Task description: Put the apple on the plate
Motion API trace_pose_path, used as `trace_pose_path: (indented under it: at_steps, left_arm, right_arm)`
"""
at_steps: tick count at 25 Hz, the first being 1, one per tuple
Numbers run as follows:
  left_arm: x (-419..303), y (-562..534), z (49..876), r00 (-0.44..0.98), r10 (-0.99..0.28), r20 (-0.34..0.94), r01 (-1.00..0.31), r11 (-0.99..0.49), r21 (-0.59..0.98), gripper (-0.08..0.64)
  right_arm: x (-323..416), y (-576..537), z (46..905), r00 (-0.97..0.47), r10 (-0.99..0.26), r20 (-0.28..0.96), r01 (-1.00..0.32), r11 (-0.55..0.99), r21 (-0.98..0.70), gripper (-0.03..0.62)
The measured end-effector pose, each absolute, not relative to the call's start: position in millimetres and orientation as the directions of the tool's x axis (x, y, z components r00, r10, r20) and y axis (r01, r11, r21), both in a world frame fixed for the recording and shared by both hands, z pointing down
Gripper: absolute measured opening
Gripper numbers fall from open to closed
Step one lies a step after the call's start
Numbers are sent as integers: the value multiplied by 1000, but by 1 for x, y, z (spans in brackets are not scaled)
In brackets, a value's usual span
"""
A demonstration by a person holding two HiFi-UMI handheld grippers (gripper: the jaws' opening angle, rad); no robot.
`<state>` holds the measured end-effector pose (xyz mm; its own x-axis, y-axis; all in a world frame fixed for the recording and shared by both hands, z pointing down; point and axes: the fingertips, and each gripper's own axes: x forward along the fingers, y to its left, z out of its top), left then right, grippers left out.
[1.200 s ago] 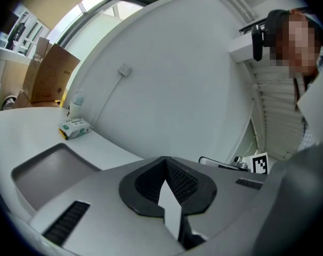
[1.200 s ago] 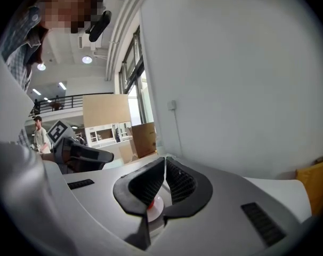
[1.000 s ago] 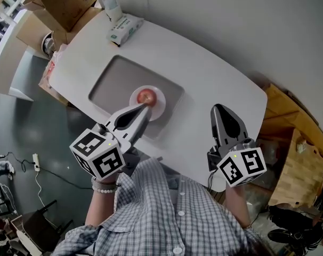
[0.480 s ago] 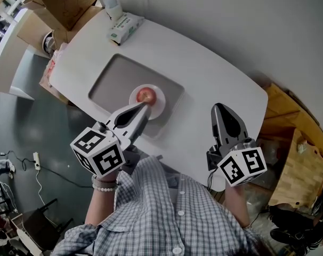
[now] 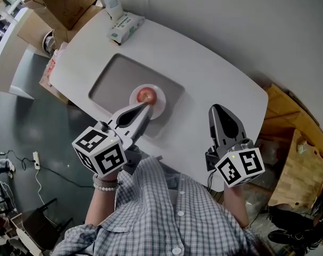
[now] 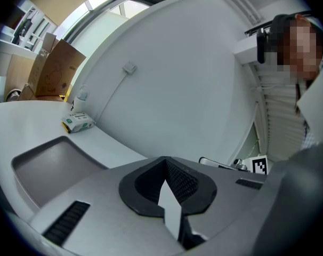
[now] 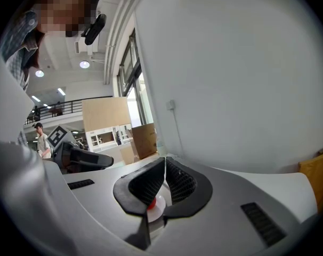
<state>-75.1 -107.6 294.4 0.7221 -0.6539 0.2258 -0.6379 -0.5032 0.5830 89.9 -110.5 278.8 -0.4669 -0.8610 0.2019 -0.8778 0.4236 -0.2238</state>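
On one plate (image 5: 159, 106) sits one apple (image 5: 146, 96).

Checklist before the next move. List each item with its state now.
1. Apple on the plate: ok, it sits in the middle.
2. Plate on the gray tray: ok.
3. Left gripper empty: ok, jaws together with nothing between them.
4. Right gripper empty: ok, jaws together, over bare table, away from the plate.
5. Left gripper clear of the plate: cannot tell, its tip overlaps the plate's near rim in the head view.
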Motion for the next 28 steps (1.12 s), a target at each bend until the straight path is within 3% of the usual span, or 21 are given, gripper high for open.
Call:
trace_pose_path:
  at_steps: [28]
  left_arm:
    - [-77,-105,308,718,-649,250,-642,-481,596,8]
  right_arm:
    - [83,-107,288,-489,-842,227,-868,443,-224,28]
